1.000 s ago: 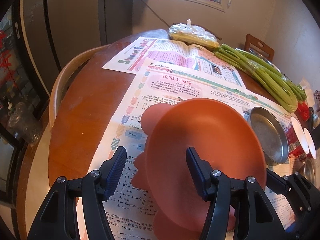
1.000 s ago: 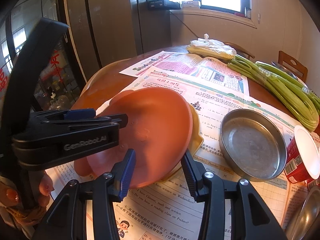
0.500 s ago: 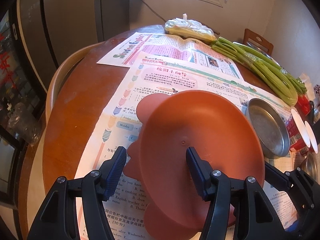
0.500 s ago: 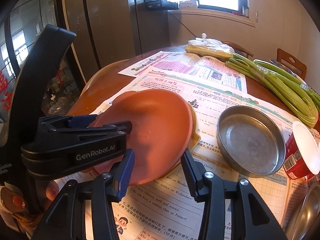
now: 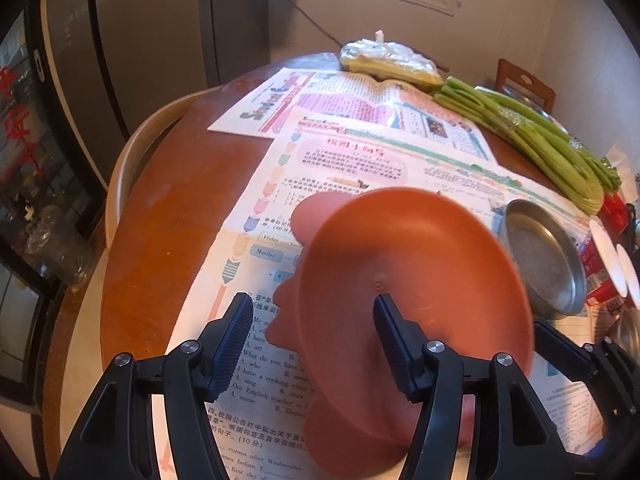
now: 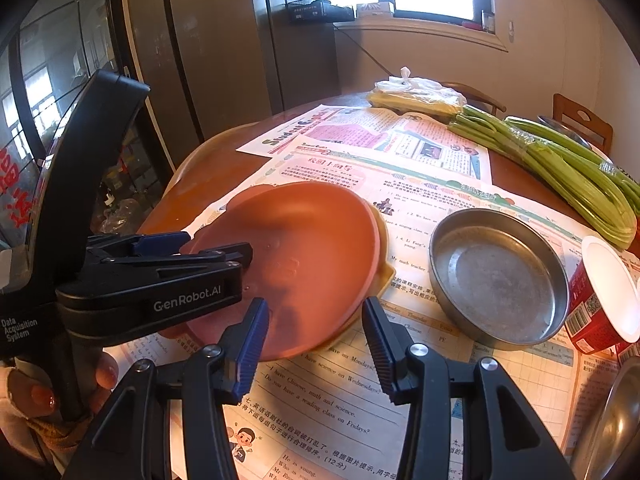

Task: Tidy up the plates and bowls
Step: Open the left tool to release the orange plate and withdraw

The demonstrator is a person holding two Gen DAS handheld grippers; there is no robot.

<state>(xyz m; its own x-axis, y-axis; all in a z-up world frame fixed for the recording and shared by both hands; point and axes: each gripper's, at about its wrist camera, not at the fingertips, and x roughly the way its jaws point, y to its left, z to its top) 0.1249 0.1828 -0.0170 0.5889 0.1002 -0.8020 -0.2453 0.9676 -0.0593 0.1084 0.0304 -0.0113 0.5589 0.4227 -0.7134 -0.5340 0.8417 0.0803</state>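
Holding the orange plate point(image 6: 312, 256) by its near-left rim, the left gripper point(image 6: 224, 256) comes in from the left in the right wrist view, one finger over the rim and one under it, clamped on the plastic. The plate sits tilted, its far side down on a yellowish plate point(image 6: 386, 268) whose rim peeks out beneath it on the right. From the left wrist view the orange plate point(image 5: 412, 292) fills the middle, standing steeply on edge, with one blue pad on its face and the other off to the left.

Now the right gripper point(image 6: 316, 340): its two blue-padded fingers stand apart just short of the orange plate's near rim, with nothing between them, touching neither plate. They frame the rim from in front, over the newspaper point(image 6: 420, 384) spread across the round wooden table point(image 6: 192, 196).

Just right of the plates, a shallow metal dish point(image 6: 498, 276) rests flat on the paper. Beyond that, a red cup with a white lid point(image 6: 604, 292) lies at the right edge. At the back, a bundle of green stalks point(image 6: 560, 172) runs along the far right, and a knotted plastic bag point(image 6: 416, 94) sits near the far rim. A person's fingertips point(image 6: 44, 396) wrap the left gripper's handle at lower left.
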